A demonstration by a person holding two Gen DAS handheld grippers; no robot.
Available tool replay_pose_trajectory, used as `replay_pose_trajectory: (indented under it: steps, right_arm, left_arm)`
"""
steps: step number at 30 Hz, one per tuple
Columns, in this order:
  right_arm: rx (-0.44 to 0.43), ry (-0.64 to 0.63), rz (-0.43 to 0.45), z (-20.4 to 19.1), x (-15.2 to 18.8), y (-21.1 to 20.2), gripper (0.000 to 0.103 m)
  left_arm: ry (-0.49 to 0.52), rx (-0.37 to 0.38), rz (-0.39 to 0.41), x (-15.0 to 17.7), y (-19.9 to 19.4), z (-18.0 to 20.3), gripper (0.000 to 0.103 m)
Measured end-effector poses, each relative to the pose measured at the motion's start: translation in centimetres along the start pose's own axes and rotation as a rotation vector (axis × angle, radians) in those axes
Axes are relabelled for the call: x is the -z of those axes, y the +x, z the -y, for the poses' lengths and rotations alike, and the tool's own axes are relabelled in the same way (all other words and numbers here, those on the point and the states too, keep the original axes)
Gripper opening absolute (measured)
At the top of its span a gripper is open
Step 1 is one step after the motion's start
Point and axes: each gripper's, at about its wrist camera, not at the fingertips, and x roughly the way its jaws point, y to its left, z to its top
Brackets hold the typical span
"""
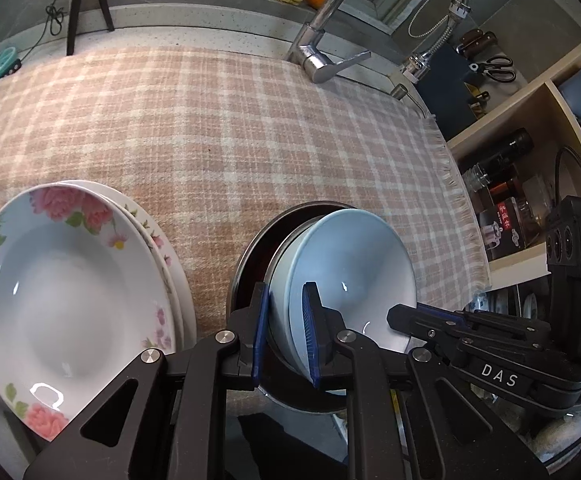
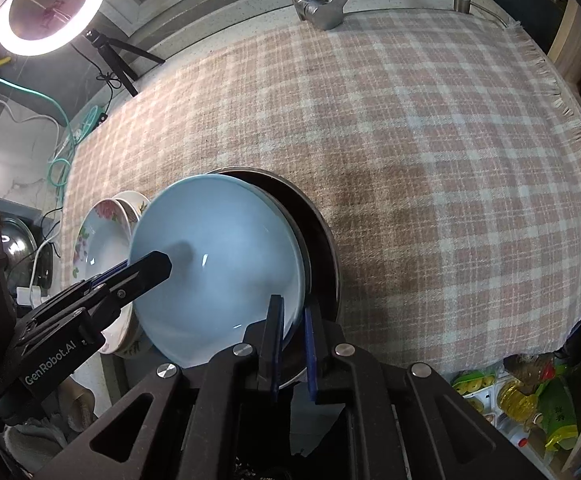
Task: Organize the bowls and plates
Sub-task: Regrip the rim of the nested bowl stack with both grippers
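Observation:
A pale blue bowl (image 1: pixel 350 256) (image 2: pixel 210 240) sits tilted inside a dark metal-rimmed bowl (image 1: pixel 250 264) (image 2: pixel 322 248) near the front edge of the checked cloth. My left gripper (image 1: pixel 286 320) (image 2: pixel 150 270) is shut on the blue bowl's left rim, one pad inside and one outside. Across from it, my right gripper (image 2: pixel 292 336) (image 1: pixel 398 314) pinches the rim on the right side. To the left lie two stacked floral plates (image 1: pixel 70 280) (image 2: pixel 102 240), apart from both grippers.
The pink checked cloth (image 1: pixel 230 128) (image 2: pixel 430 160) covers the counter. A chrome faucet (image 1: pixel 322 56) (image 2: pixel 322 8) stands at the back edge, a black tripod (image 1: pixel 86 4) at back left, a ring light (image 2: pixel 50 4) beyond. Shelves with bottles (image 1: pixel 510 184) are at right.

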Motion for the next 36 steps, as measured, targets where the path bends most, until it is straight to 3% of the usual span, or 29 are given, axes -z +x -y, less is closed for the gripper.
replay_pose_trajectory:
  steps: [11, 15, 29, 36]
  right_arm:
    - [-0.013, 0.002, -0.004, 0.1, 0.1, -0.2, 0.012]
    - [-0.013, -0.001, 0.014, 0.2, 0.1, -0.7, 0.018]
    - [-0.08, 0.043, 0.099, 2.4, 0.4, -3.4, 0.018]
    - [-0.059, 0.045, 0.119, 3.5, 0.3, -3.4, 0.018]
  left_arm:
    - [0.006, 0.001, 0.004, -0.2, -0.2, 0.0, 0.015]
    - [0.001, 0.005, 0.007, -0.3, -0.5, -0.2, 0.015]
    - [-0.041, 0.028, 0.038, 0.2, -2.6, -2.2, 0.016]
    - [-0.053, 0.022, 0.03, 0.3, -2.8, -3.0, 0.016]
